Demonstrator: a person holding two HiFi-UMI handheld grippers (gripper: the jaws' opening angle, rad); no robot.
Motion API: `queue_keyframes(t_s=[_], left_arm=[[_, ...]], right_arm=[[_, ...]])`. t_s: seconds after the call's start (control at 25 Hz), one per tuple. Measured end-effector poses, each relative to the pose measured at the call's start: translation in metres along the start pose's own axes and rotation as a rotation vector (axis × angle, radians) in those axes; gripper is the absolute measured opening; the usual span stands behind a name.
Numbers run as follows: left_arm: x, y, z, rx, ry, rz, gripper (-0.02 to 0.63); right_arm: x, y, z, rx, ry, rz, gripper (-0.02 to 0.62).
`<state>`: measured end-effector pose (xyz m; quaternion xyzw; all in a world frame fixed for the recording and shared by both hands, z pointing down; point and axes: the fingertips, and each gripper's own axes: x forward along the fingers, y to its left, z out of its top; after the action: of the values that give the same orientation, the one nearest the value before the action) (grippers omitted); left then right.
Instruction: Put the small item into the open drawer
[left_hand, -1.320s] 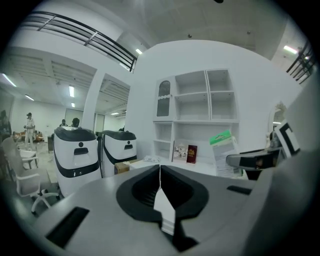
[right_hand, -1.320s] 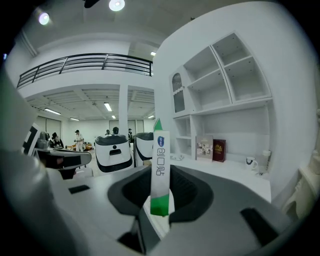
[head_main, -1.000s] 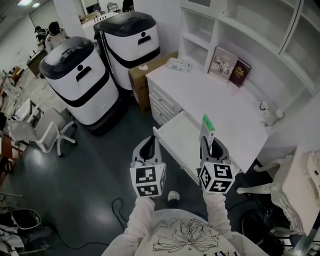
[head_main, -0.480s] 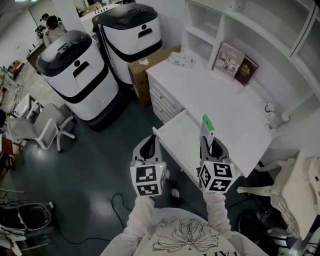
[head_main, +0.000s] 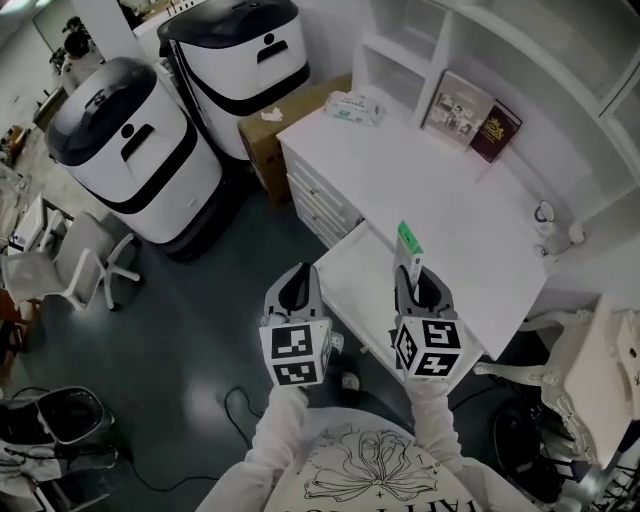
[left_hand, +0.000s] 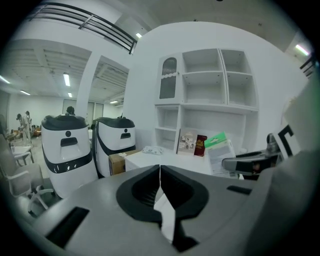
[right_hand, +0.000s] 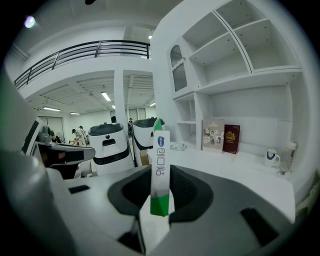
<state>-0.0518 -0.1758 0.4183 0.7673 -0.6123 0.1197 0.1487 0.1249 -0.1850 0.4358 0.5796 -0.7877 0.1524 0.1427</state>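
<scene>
Head view: the right gripper (head_main: 415, 283) clamps the small item (head_main: 408, 243), a flat white pack with a bright green top edge that stands upright above the jaws. The item is held in the air, and in the picture it lies over the place where the open drawer (head_main: 352, 272) meets the white bench (head_main: 440, 185). The left gripper (head_main: 297, 285) is level with the right one, by the drawer's near corner and apart from the item. Two books (head_main: 470, 110) lean at the back of the bench.

Left gripper view: the left gripper (left_hand: 160, 169) has its jaws pressed together with nothing between them. To the right the small item (left_hand: 220, 150) shows its broad face, white with fine grey print and a green band slanting across the top.

Right gripper view: the right gripper (right_hand: 161, 189) has its jaws closed on the lower part of the small item (right_hand: 160, 150). Seen edge-on, the item is a narrow white strip with a blue oval mark near the top. Grey characters run down the middle, with a green block at the bottom and a green tip.
</scene>
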Motion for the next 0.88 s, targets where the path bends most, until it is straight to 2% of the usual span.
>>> queue_keyframes(t_s=[0.52, 0.88], left_arm=[[0.082, 0.012, -0.016, 0.001, 0.097, -0.072, 0.006], [0.122, 0.019, -0.037, -0.006, 0.170, -0.088, 0.006]], right_arm=[[0.077, -0.007, -0.033, 0.007, 0.132, -0.008, 0.092], [0.115, -0.015, -0.070, 0.020, 0.245, -0.003, 0.092]])
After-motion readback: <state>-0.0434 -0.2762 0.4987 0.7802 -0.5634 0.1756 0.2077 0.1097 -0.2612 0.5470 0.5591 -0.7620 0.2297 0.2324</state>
